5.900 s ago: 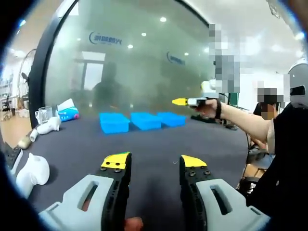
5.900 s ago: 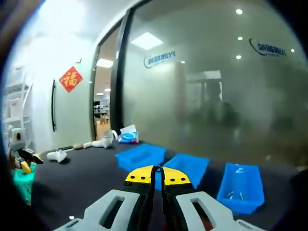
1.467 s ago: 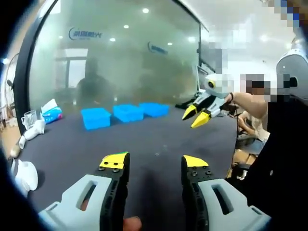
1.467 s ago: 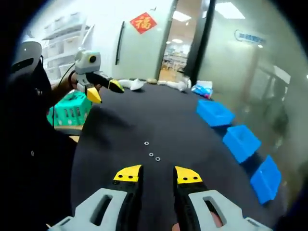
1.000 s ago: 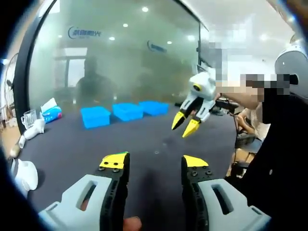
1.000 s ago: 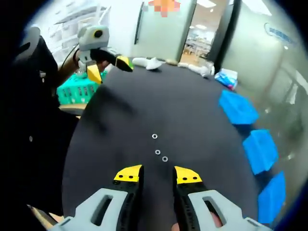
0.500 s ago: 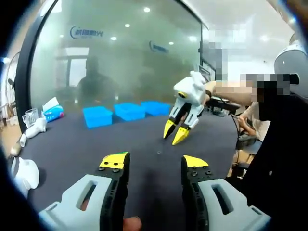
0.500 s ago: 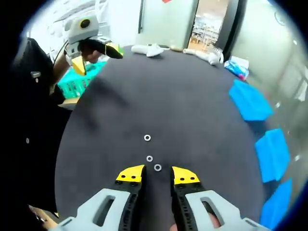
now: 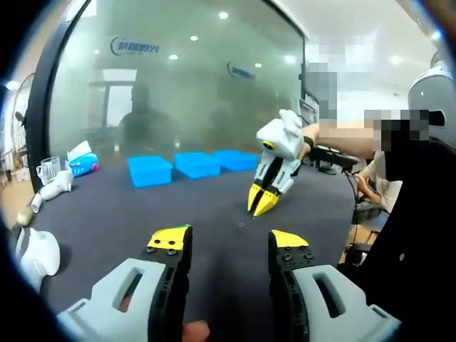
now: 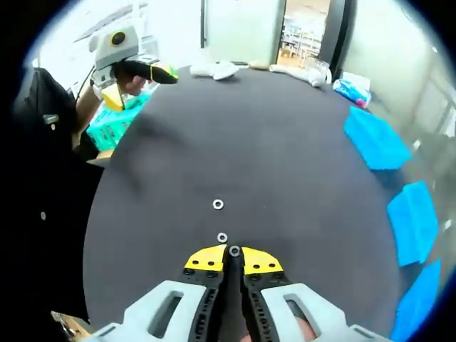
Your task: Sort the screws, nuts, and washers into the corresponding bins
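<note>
- On the dark table [image 10: 285,142], three blue bins [image 10: 374,139] are seen in a row along the far edge in the right gripper view; in the left gripper view the same bins [image 9: 196,164] sit well beyond the grippers.
- Right gripper [image 10: 234,256]: jaws brought together at the tips w/ a washer [image 10: 234,251] right at the tip line. Appears pinched, but a true grip can't be confirmed; thin part may just be pressed flat on the mat.
- Left gripper [image 9: 228,242]: jaws apart, nothing between them, held above the table near the person's side.
- Two more washers [image 10: 222,238] and [image 10: 218,204] lie just beyond the tips, apart from each other.
- Step in hand, judged: washer pickup. Best done by keeping the squeeze steady and lifting straight up slowly, so slip is noticed early; neighbouring washer is close, so sideways drag should be avoided.
- Hard to tell: which bin takes washers; bin contents can't be made out, nearest bin cut off at view edge. Screws/nuts can't be made out on the table.
- Right gripper in the left gripper view [image 9: 262,205]: tips down at the table, washer itself too small to see there.
</note>
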Available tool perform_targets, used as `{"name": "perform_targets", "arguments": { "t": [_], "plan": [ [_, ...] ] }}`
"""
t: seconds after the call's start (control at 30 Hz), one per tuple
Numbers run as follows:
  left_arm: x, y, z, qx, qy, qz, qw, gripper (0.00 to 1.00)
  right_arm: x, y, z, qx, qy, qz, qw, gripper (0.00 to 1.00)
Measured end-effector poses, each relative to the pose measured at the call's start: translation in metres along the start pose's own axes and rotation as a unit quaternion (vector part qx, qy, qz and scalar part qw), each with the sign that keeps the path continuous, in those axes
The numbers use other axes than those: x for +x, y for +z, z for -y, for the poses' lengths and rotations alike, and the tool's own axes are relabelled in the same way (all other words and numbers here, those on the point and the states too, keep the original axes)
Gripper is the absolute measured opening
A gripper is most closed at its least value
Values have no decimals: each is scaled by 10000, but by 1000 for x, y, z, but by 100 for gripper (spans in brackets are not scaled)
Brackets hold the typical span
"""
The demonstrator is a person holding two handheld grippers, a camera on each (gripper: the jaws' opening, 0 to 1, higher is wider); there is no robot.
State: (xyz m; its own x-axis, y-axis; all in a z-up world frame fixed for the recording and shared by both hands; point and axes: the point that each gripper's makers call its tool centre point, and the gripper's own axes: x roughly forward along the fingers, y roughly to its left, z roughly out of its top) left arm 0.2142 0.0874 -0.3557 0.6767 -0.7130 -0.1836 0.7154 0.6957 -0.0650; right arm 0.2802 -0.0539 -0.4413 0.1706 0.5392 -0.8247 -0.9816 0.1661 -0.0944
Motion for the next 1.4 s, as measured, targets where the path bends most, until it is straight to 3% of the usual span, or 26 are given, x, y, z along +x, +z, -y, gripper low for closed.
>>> {"name": "perform_targets", "arguments": {
  "t": [0.23, 0.47, 0.6, 0.77, 1.0, 1.1, 1.17, 1.4],
  "plan": [
    [0, 0, 3, -7, -21, 13, 10000, 41, -2, -1, -1, 63, -27, 54, 10000, 4],
    [-1, 5, -2, -13, 71, 95, 9999, 41, -17, -1, -3, 286, -234, 484, 9981, 4],
    [-1, 7, -5, -28, 119, 128, 9998, 41, -34, -2, 1, 531, -547, 881, 9932, 4],
    [-1, 11, -6, -39, 161, 177, 9997, 41, -57, -7, 8, 937, -996, 1417, 9804, 4],
    [0, 17, -5, -31, 186, 256, 9995, 41, -88, -19, 14, 1490, -1645, 2120, 9517, 4],
    [0, 19, -6, -54, 217, 287, 9993, 41, -102, -21, 20, 1567, -2109, 2443, 9334, 4],
    [0, 20, -8, -72, 252, 307, 9992, 41, -112, -22, 22, 1752, -2348, 2747, 9158, 4],
    [-1, 24, -10, -96, 322, 383, 9987, 41, -139, -23, 23, 2060, -2846, 3367, 8736, 4]
  ]
}}
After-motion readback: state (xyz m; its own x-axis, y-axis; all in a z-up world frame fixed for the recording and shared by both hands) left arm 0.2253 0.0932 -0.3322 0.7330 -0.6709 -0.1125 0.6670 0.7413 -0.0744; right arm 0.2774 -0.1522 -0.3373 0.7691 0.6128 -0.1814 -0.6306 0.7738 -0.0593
